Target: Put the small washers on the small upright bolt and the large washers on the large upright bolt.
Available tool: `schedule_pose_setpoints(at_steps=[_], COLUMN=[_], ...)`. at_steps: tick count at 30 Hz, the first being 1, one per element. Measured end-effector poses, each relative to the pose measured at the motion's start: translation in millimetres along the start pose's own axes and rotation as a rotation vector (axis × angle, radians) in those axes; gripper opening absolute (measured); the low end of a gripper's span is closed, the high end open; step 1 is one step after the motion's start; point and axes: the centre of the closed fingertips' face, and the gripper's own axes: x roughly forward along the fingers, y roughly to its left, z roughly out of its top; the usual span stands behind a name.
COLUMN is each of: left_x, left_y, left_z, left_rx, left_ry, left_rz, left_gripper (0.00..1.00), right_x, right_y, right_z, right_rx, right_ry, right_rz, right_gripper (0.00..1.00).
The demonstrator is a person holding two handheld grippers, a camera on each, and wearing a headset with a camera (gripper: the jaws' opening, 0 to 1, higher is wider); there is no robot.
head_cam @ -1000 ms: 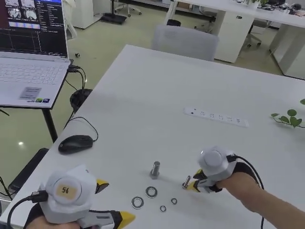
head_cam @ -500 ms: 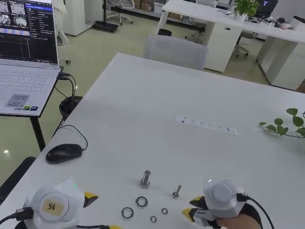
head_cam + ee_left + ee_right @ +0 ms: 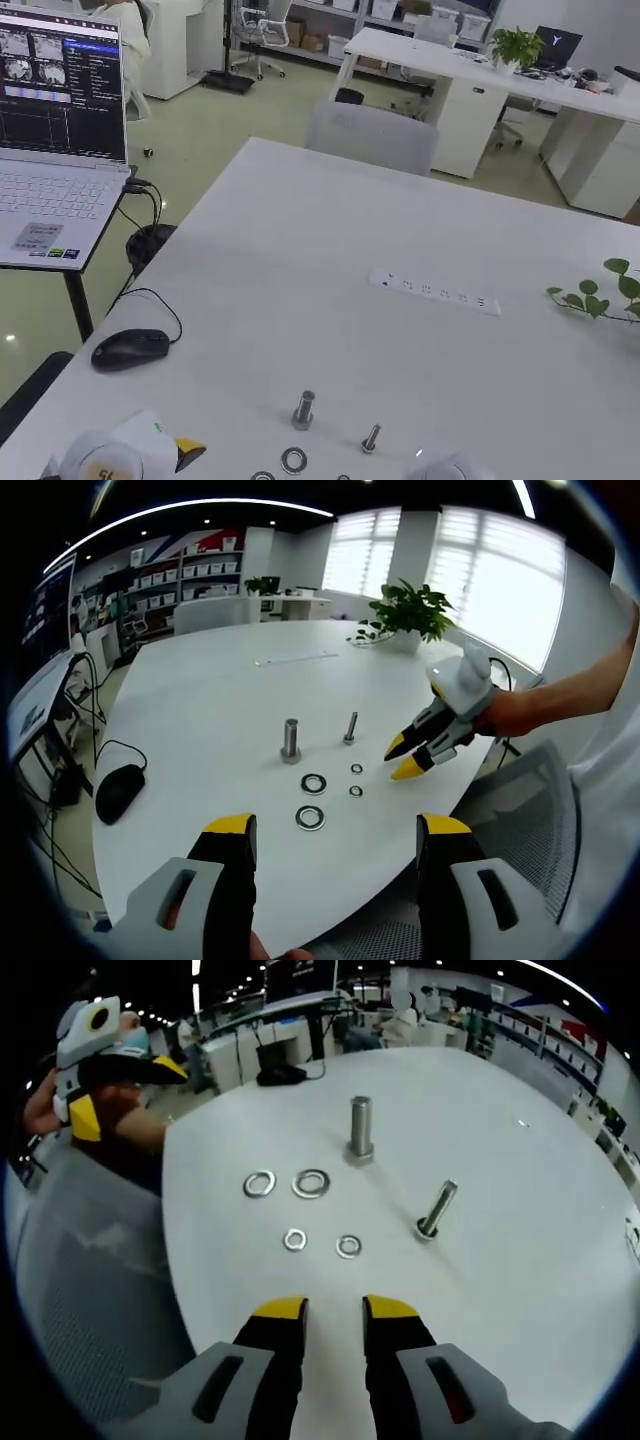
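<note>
On table [image 3: 560, 1160] | 2 bolts [image 3: 360, 1128] | washers [image 3: 311, 1183]: 2 large, 2 small | hand-held grippers [image 3: 335, 825] apparently spread

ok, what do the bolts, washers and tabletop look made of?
Large bolt and small bolt: likely steel, going by the dull grey metallic sheen. Large washers, small washers: probably plated steel, with a brighter silver glint. Table: matte white, maybe laminate; core hidden.

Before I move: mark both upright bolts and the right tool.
large upright bolt [image 3: 360, 1125], right gripper view, mid shank
small upright bolt [image 3: 438, 1207], right gripper view, mid shank
right tool [image 3: 397, 762], left gripper view, between tips
</note>
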Motion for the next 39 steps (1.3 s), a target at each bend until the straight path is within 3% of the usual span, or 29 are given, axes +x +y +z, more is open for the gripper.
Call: schedule_pose_setpoints(at_steps=[25,39], left_x=[0.3,-0.9], left_y=[5.5,4.9], left_z=[2.6,8.4], left_rx=[0.006,0.011], left_ry=[0.006,-0.011], left_rz=[0.009,0.016], left_gripper=[0.64,0.64], right_x=[11.7,17.4], right_y=[-2.2,-1.6], right_z=[2.6,8.7], right_rx=[-0.102,-0.163], right_ry=[0.048,0.067], right_rz=[0.017,0.034], right_gripper=[0.23,0.23])
